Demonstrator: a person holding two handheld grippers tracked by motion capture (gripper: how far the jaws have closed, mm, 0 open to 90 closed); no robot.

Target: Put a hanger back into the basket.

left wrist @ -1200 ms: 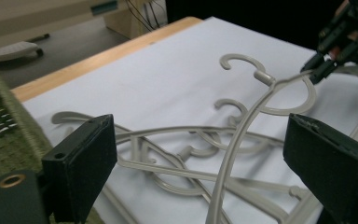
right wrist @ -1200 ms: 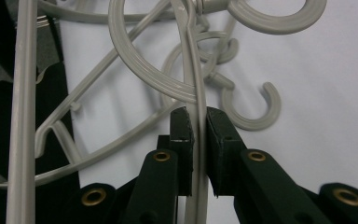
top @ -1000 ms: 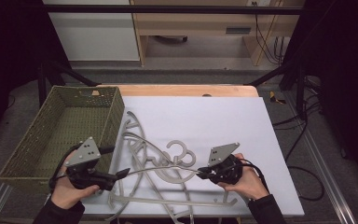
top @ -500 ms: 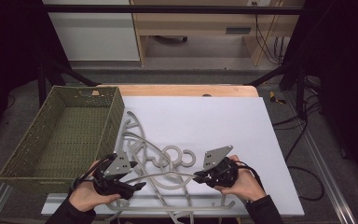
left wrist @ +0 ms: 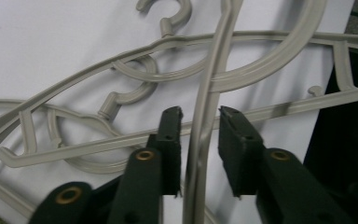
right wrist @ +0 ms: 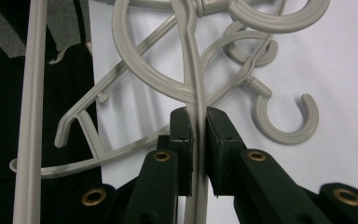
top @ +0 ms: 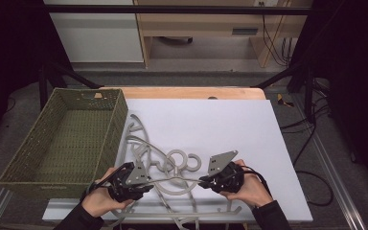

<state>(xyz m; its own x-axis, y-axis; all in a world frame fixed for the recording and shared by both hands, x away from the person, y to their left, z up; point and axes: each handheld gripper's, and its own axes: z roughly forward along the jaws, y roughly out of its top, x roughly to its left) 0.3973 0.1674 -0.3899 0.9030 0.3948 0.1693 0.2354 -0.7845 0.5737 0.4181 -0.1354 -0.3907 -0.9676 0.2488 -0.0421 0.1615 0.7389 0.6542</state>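
Hanger (top: 172,181) held between two claws, low over the pile at the near edge of the tabletop (top: 249,129).
Thin grey plastic, so I judge it light, stiff but a little springy, smooth and easy to slip or snag on the other hangers (top: 139,143) under it. Right claw (top: 204,181) is closed tight on one arm of the hanger; left claw (top: 149,184) stands narrow around the other arm, jaws not touching it yet. Best hold is on the straight arms, away from the hook. Basket (top: 100,96) waits at the left.
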